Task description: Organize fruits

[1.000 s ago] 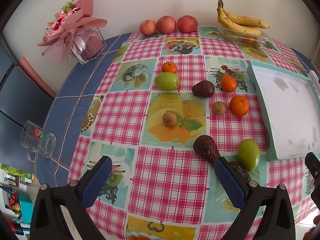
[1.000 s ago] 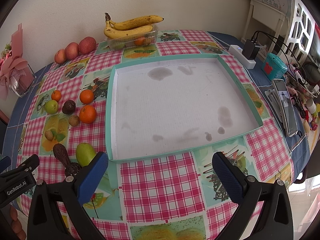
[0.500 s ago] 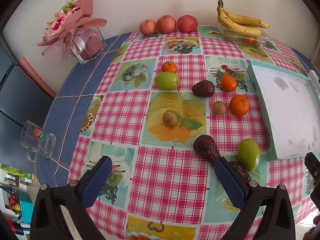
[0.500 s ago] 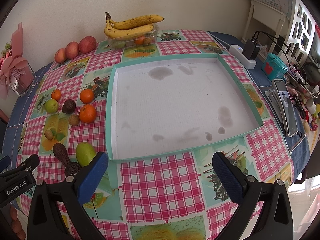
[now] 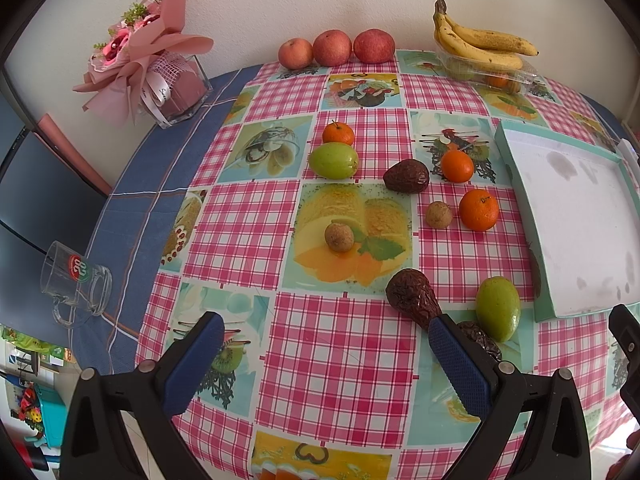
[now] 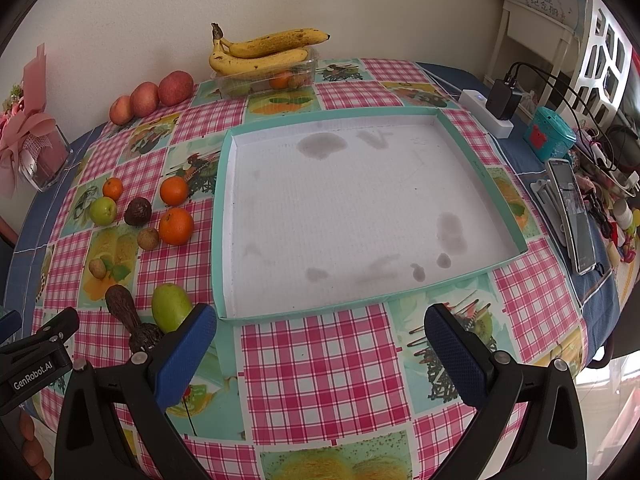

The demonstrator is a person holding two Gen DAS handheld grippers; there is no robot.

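Loose fruit lies on the checked tablecloth left of a shallow teal-rimmed tray [image 6: 224, 216] [image 5: 516, 184]. Among it are three oranges [image 5: 479, 209], two green fruits [image 5: 497, 308] [image 5: 333, 160], dark wrinkled avocados [image 5: 412, 294] [image 5: 407, 176] and two small brown fruits [image 5: 339, 236]. The tray holds nothing. My left gripper [image 5: 326, 360] is open near the table's front edge, its right finger beside the near avocado. My right gripper [image 6: 320, 352] hovers open in front of the tray, nothing between its fingers.
Three apples [image 5: 332, 48] and a banana bunch [image 5: 480, 44] on a clear box stand by the wall. A bouquet in a glass vase [image 5: 160, 76] and a glass mug [image 5: 76, 284] sit at the left. A power strip [image 6: 486, 118], teal tin and phone [image 6: 572, 216] lie right of the tray.
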